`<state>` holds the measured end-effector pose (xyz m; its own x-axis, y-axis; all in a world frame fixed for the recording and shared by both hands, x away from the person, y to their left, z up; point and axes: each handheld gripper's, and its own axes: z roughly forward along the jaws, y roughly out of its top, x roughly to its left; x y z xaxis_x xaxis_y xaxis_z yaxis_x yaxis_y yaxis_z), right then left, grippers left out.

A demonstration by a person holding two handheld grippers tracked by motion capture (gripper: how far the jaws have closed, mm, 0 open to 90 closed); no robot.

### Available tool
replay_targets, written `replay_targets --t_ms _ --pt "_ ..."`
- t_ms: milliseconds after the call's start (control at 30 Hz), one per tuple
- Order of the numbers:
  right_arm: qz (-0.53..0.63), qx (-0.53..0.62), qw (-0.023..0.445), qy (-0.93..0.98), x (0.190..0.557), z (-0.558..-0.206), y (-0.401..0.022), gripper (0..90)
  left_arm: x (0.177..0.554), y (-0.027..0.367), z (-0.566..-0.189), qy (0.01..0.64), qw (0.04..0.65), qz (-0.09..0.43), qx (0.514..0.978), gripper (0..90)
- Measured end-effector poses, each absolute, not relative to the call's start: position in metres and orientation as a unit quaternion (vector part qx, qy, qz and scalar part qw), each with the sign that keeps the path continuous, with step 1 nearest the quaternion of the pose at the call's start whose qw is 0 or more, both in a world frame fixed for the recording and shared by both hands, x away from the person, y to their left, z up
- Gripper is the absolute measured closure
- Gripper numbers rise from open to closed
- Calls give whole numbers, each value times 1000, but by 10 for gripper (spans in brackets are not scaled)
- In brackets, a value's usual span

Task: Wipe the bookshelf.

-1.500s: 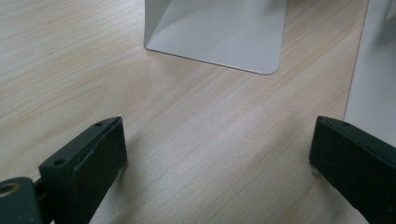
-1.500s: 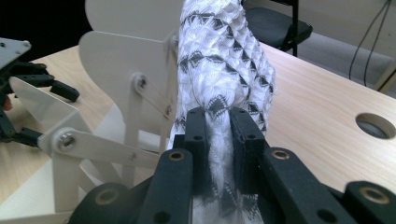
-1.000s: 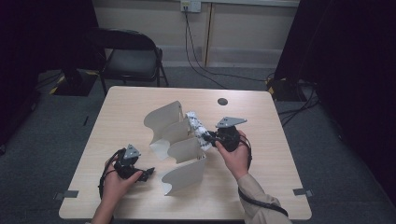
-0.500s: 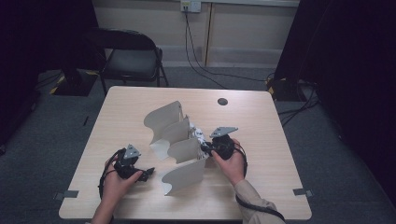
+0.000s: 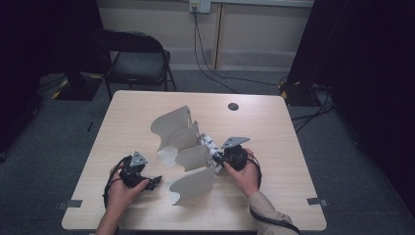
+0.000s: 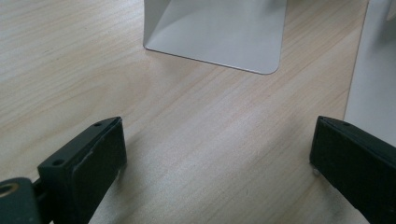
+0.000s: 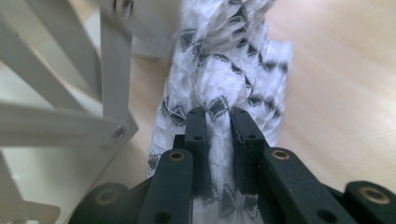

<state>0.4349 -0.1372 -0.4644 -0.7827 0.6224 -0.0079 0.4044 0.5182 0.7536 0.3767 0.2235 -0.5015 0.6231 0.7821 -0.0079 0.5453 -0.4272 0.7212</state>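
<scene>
Right claw (image 7: 218, 114) is pinching a white cloth with black pattern (image 7: 233, 60); both jaws are pressed onto a bunched fold of it, fabric squeezed between the pads. In the high view the cloth (image 5: 210, 145) sits on the counter (image 5: 274, 127) just right of the white rack (image 5: 183, 149), touching or tucked against its hinged frame, between the rack and the right hand. Right claw (image 5: 219, 159) is low at the rack's right side, pointing left toward it. In the right gripper view the rack's slats and rivets (image 7: 70, 107) run just left of the cloth.

Left claw (image 6: 219, 154) is spread wide, nothing between the jaws, only bare counter (image 6: 187, 130). A flat white panel of the rack (image 6: 219, 32) lies ahead of it, another panel edge at the right. In the high view the left claw (image 5: 155, 180) rests at counter level, front left, near the rack's closest curved panel but apart from it.

Black chair (image 5: 134, 58) stands behind the counter.
</scene>
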Motion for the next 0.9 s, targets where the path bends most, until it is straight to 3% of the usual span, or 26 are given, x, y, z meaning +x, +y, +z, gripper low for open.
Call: replay_targets --t_ms 267,500,900 --pt "427 289 188 836 438 -407 -148 793 377 223 -502 400 355 167 828 30" --pt "465 275 203 817 439 -375 -143 795 377 223 -502 401 356 167 827 24" --pt "445 261 161 841 438 -409 -132 799 377 223 -502 401 356 167 827 23"
